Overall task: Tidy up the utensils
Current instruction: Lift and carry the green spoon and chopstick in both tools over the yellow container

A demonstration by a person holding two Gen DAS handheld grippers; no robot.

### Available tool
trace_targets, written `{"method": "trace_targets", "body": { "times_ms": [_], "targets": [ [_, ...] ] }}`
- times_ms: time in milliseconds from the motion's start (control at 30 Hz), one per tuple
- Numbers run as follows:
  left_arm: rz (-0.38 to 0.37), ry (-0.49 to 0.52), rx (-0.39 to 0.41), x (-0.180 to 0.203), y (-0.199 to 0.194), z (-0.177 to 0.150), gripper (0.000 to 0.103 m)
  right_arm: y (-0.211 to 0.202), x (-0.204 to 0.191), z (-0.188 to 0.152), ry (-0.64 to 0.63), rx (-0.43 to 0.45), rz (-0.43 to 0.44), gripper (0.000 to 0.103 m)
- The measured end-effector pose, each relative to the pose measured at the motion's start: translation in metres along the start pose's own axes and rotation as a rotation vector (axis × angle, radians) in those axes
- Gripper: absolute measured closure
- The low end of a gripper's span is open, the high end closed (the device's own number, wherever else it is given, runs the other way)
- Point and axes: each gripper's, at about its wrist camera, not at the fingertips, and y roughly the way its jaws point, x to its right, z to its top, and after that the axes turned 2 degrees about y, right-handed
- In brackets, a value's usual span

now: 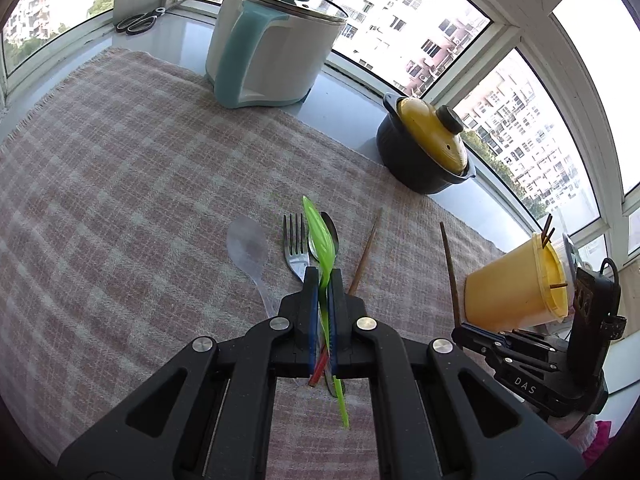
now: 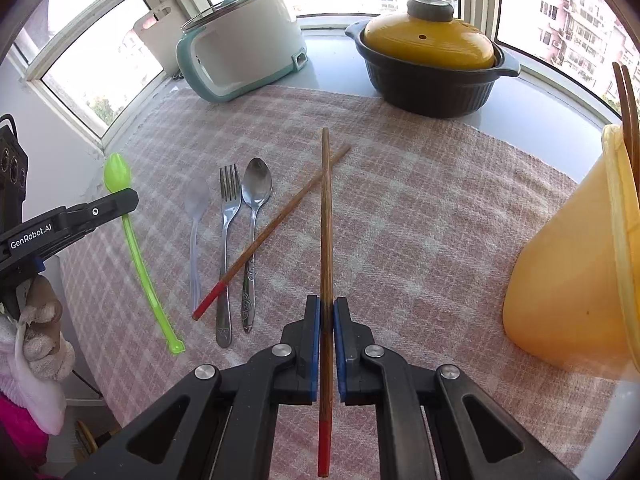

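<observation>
Chopstick [image 2: 326, 216] pinched in right jaws, green spoon [image 1: 320, 236] in left jaws. Cup [image 2: 576, 264] at 3 o'clock: tilt chopstick tip-down, clear rim, release inside beside others.

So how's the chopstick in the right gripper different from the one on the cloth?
The held chopstick is clamped in the right gripper, off the cloth; the loose chopstick lies flat on it. The held one points straight away from the camera; the loose one runs diagonally, crossing the metal spoon. Both are brown wood with red ends.
</observation>
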Motion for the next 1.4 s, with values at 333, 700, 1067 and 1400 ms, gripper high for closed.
{"method": "trace_targets", "body": {
  "times_ms": [333,700,1067,1400],
  "targets": [
    [-0.070,0.060,0.051,0.058,-0.021,-0.004,0.101,-0.053,0.021,-0.020,0.026,0.107,-0.019,0.099],
    [-0.154,0.135,0.090,0.132,-0.029,-0.005,0.101,-0.122,0.051,-0.046,0.020,0.215,-0.068,0.099],
    [-0.204,0.181,0.131,0.197,-0.030,0.005,0.101,-0.164,0.081,-0.048,0.045,0.283,-0.016,0.099],
    [-0.225,0.225,0.175,0.248,-0.023,0.025,0.101,-0.189,0.113,-0.028,0.051,0.367,-0.071,0.099]
  ]
}}
